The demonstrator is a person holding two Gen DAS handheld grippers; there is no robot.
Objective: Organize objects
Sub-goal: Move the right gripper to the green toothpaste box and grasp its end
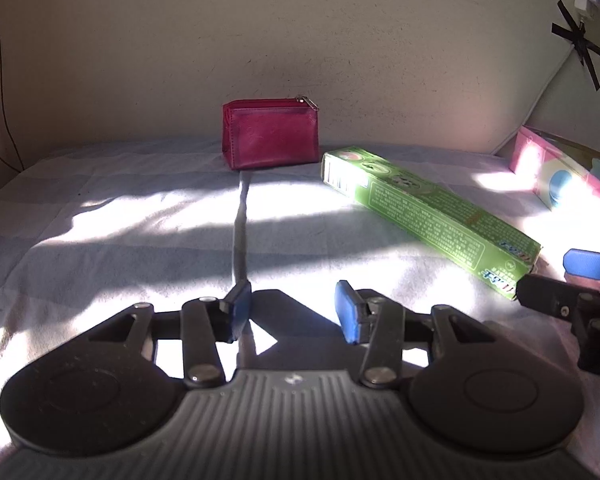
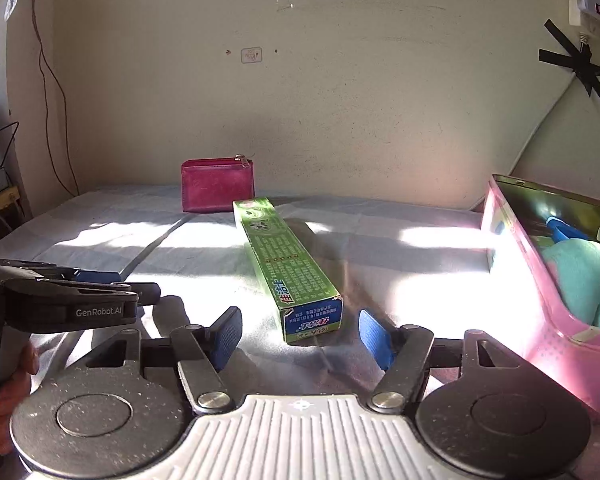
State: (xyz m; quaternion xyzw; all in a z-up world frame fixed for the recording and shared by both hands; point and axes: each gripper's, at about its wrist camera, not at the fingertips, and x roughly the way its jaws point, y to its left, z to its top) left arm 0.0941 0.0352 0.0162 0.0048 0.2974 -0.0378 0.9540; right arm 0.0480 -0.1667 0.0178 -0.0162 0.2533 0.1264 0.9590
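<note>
Our left gripper (image 1: 294,310) hangs over the cloth-covered surface (image 1: 140,216) with its blue fingers (image 1: 347,312) apart and empty. Ahead of them stands a red pouch (image 1: 270,134); ahead-right lies a green box (image 1: 428,210), the right gripper (image 1: 580,280) just beyond its near end.

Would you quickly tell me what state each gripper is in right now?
Left gripper: open, holding nothing.
Right gripper: open, empty, with the near end of the green box just ahead of its fingers.

Both low views face the wall, sharing the wallet (image 1: 270,134).
</note>
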